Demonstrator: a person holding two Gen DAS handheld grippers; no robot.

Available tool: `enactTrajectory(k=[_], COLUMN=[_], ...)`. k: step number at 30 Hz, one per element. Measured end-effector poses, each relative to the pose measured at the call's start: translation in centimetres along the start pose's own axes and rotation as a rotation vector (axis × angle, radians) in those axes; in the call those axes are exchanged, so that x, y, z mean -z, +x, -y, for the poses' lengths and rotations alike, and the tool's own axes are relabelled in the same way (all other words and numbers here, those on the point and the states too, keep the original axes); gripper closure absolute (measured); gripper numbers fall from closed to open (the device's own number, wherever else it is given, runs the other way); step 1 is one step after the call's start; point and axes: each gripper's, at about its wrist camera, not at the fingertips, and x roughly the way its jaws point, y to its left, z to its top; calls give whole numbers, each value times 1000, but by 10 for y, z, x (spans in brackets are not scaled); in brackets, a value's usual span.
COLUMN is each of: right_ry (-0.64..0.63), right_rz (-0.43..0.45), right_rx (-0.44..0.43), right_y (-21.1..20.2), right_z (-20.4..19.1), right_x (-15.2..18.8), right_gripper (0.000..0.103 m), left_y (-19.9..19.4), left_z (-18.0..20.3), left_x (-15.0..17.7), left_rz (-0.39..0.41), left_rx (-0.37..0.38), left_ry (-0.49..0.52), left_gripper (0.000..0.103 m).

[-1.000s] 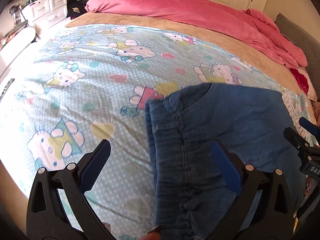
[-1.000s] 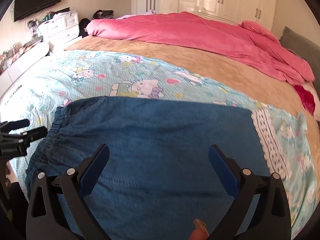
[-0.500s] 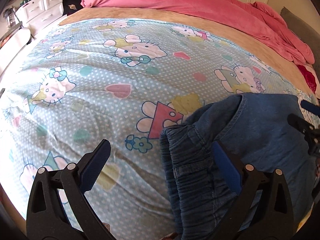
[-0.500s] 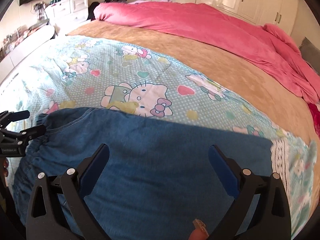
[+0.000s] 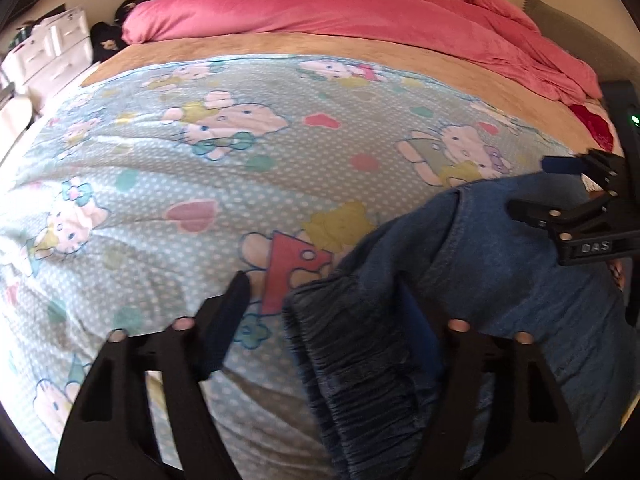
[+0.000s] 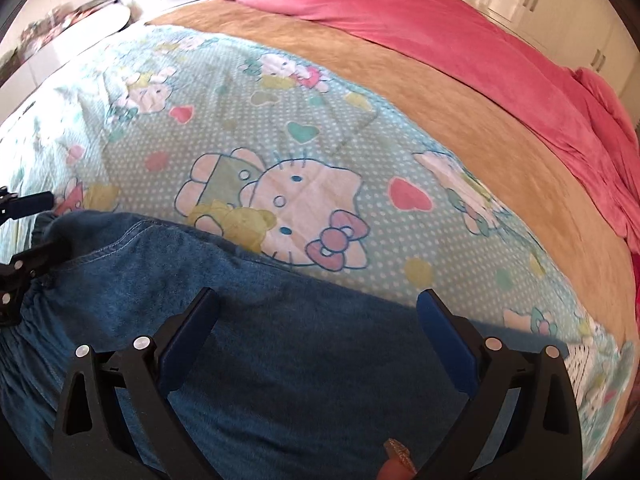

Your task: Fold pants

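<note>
Bedroom scene: bed covered by a light blue cartoon-cat blanket (image 5: 168, 184), tan sheet (image 6: 400, 80) behind it, pink duvet (image 5: 360, 12) across the top of both frames. White drawers (image 5: 48, 52) sit upper left in my left wrist view; white wardrobe doors (image 6: 540, 4) upper right in my right wrist view.

Pants (image 6: 280, 360): blue denim, lying on the blanket, filling the lower part of the right wrist frame and the lower right of the left wrist frame. Gathered elastic waistband (image 5: 360, 352) sits bunched at bottom centre of the left view.

Left gripper (image 5: 320, 320): jaws closing, waistband between them. Right pad is up against the fabric; left pad stands clear over the blanket, so no clamp that I can see.

Right gripper (image 6: 320, 328): fingers spread wide above the denim, nothing pinched. It also shows at the right edge of the left view, over the pants. A fingertip (image 6: 396, 468) shows at the bottom edge of the right view.
</note>
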Motion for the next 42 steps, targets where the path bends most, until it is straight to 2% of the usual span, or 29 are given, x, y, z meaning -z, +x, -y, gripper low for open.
enactTrajectory(k=[1,2,5,8,12,16,18,20,21,23,26,29,37,42], right_ry=[-22,-39,-81,-111,-156,-170,-169,-153,-151,-144,-114,-73,44,59], right_rz=[-3,-7,-10,-6,-1,0,5,17,27,47,66,115,259,296], right_rx=[0,3,22,25,25,-20,-62,-142,-156,-178,-172,-177,-250,-267], right_y=[2,3,6,6,9,12,13,10,8,2,-8,-28,-100,-135], right_z=[-3,-4,-9,-12,-14,-19,-21,-22,-24,-28,-29,-27,-21,-30], right_x=[0,-1,-1,-3,-7,-9,-9,-4,-2,3,11,22,65,93], right_gripper=[4,4,4,4,4,7,19,47,53,73,90,95,96,96], left_y=[1,0,-6,-18,-33,-46,-49,-49,-49,-48,-53,-59,-82,-100], left_z=[3,6,9,3,3,6,7,7,6,4,6,8,13,22], left_x=[1,3,3,2,1,0,0,2,2,3,5,8,24,38], left_rz=[1,3,28,57,86,114,119,117,116,114,127,140,172,196], left_rx=[21,22,5,51,86,100,98,97,97,99,79,67,61,56], left_ry=[16,29,50,5,-6,-4,1,2,-3,-15,2,17,39,65], left_gripper=[59,59,71,74,75,75,75,75,75,75,75,75,75,75])
